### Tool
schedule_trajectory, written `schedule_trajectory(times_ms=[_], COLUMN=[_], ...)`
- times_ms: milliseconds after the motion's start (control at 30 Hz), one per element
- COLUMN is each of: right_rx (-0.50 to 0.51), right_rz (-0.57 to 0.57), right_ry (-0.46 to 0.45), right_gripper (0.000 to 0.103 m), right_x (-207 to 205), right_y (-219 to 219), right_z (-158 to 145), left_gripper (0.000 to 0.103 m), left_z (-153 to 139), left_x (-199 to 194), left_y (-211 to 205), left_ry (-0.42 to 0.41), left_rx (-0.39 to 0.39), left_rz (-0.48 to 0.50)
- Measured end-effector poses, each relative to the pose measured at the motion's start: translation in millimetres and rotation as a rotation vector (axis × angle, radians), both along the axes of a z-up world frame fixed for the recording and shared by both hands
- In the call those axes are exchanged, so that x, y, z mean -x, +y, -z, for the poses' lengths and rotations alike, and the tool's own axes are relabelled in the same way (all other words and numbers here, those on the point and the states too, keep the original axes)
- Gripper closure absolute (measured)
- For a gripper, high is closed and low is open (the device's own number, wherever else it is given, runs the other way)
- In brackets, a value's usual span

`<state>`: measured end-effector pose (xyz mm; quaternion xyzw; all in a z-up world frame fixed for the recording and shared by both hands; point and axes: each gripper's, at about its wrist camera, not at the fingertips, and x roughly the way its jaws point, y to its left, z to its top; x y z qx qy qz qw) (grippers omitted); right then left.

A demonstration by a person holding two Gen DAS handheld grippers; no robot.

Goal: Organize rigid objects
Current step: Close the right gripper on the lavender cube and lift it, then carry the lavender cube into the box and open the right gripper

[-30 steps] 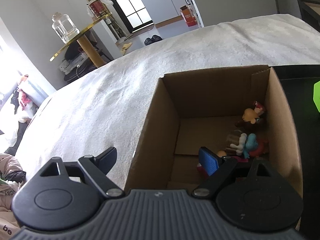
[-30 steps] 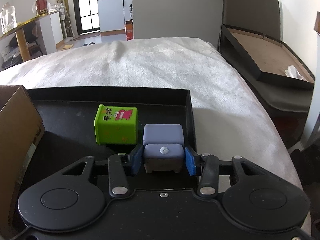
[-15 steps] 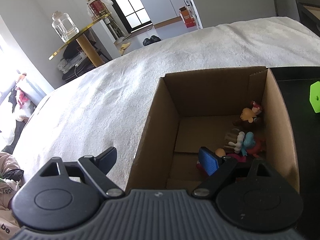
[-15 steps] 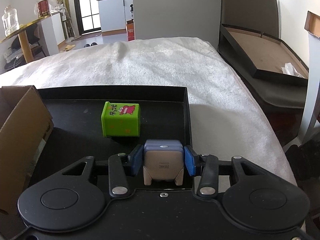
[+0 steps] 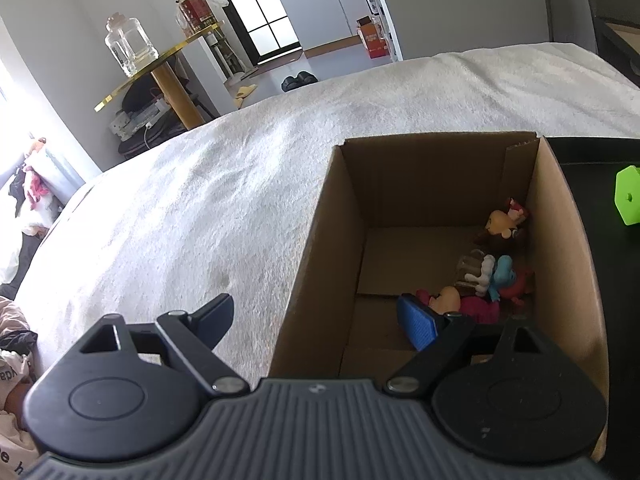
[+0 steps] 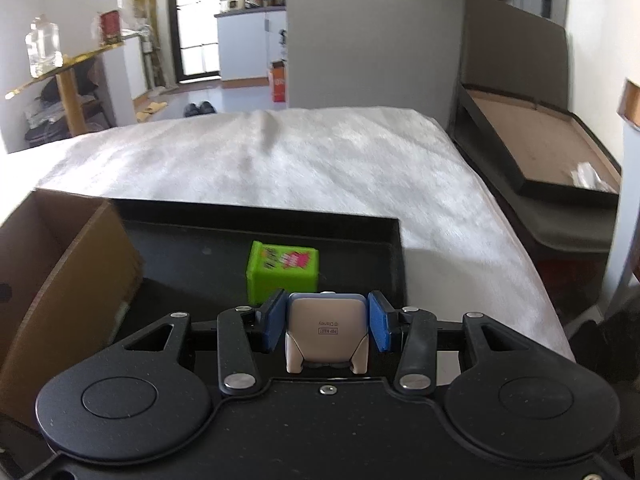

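Note:
My right gripper (image 6: 325,326) is shut on a small lavender and beige toy sofa (image 6: 326,330), held above the black tray (image 6: 256,220) with its underside facing the camera. A green cube toy (image 6: 283,272) sits on the tray just beyond it and also shows in the left wrist view (image 5: 628,196). My left gripper (image 5: 318,318) is open and empty, straddling the left wall of the cardboard box (image 5: 324,240). Several small figurines (image 5: 492,272) lie in the box's right side.
The box and tray sit side by side on a white blanket (image 6: 320,160) over a bed. A black framed board (image 6: 540,144) leans at the right. A gold side table with a glass jar (image 5: 130,46) stands beyond the bed at the left.
My right gripper has lifted the toy sofa off the tray and tipped it so its underside shows; the view has risen. My left gripper has shifted slightly, staying open.

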<state>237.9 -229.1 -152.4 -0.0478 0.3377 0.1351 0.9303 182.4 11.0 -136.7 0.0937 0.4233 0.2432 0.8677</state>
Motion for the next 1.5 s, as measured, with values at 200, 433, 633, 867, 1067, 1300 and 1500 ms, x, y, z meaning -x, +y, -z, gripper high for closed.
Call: schedule_trajectory(times_ms=[200, 433, 633, 867, 1067, 1300, 1500], right_rx=[-0.012, -0.013, -0.012, -0.019, -0.033, -0.024, 0.003], right_rz=[-0.066, -0.11, -0.145, -0.204, -0.263, -0.342, -0.404], right_ry=[-0.032, -0.051, -0.074, -0.115, -0.154, -0.185, -0.195], right_gripper=[0.06, 0.06, 0.06, 0.06, 0.06, 0.06, 0.06], right_x=[8, 13, 19, 28, 38, 48, 56], right_y=[16, 40, 62, 91, 111, 134, 149], right_z=[-13, -24, -32, -44, -53, -60, -61], left_gripper=[0.015, 0.015, 0.017, 0.033, 0.055, 0.077, 0.086], left_z=[-1, -3, -4, -2, -1, 0, -1], left_x=[8, 16, 21, 27, 31, 34, 36], left_y=[5, 13, 20, 29, 35, 37, 37], left_ry=[-0.012, -0.037, -0.063, -0.08, -0.085, -0.086, -0.09], left_rx=[0.026, 0.042, 0.07, 0.106, 0.139, 0.178, 0.205], left_rz=[0.003, 0.011, 0.017, 0.023, 0.019, 0.031, 0.042])
